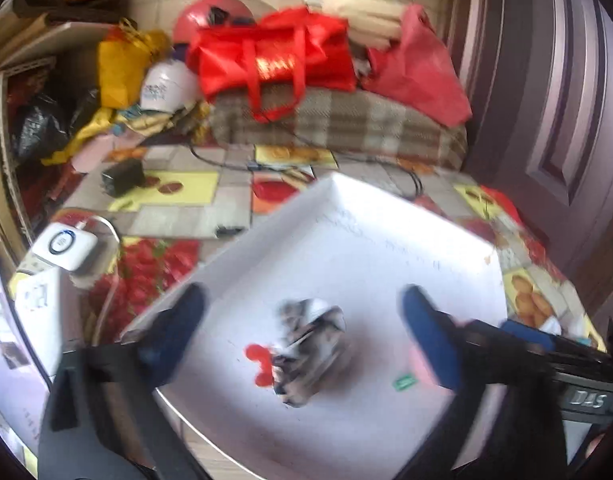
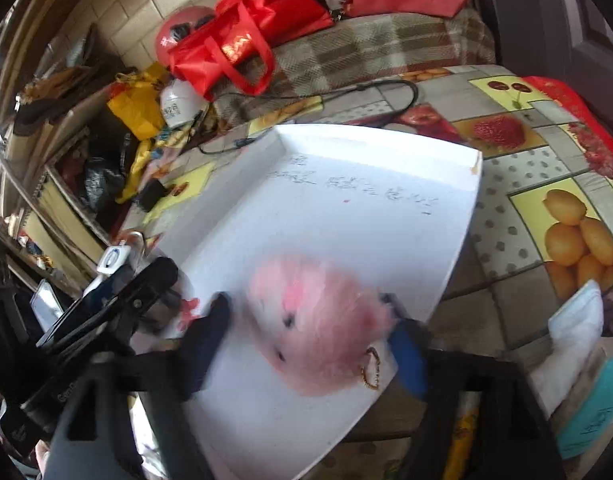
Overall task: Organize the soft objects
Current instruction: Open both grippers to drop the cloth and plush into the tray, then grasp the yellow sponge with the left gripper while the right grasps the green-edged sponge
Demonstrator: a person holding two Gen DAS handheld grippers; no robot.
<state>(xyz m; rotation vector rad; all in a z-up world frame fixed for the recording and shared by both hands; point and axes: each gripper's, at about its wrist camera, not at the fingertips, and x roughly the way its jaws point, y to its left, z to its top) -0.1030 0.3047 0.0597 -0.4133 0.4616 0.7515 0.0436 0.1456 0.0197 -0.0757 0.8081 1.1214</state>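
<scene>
Hovering over a shallow white cardboard tray (image 1: 346, 216) on the fruit-patterned tablecloth (image 1: 178, 188), the left gripper (image 1: 302, 320) has its blue-padded fingers (image 1: 430, 336) spread wide, with a crumpled grey-and-white cloth bundle (image 1: 310, 348) lying on the tray floor between them, touched by neither pad. Beside it, the right gripper (image 2: 310, 320) stands wide as well, a fluffy pink plush toy (image 2: 318, 320) with small dark eyes and a gold ring resting in the tray between its fingers; motion blur hides whether the pads touch the fur. Behind the tray, a shiny red tote bag (image 1: 274, 60) sits on a folded plaid blanket (image 1: 346, 120).
</scene>
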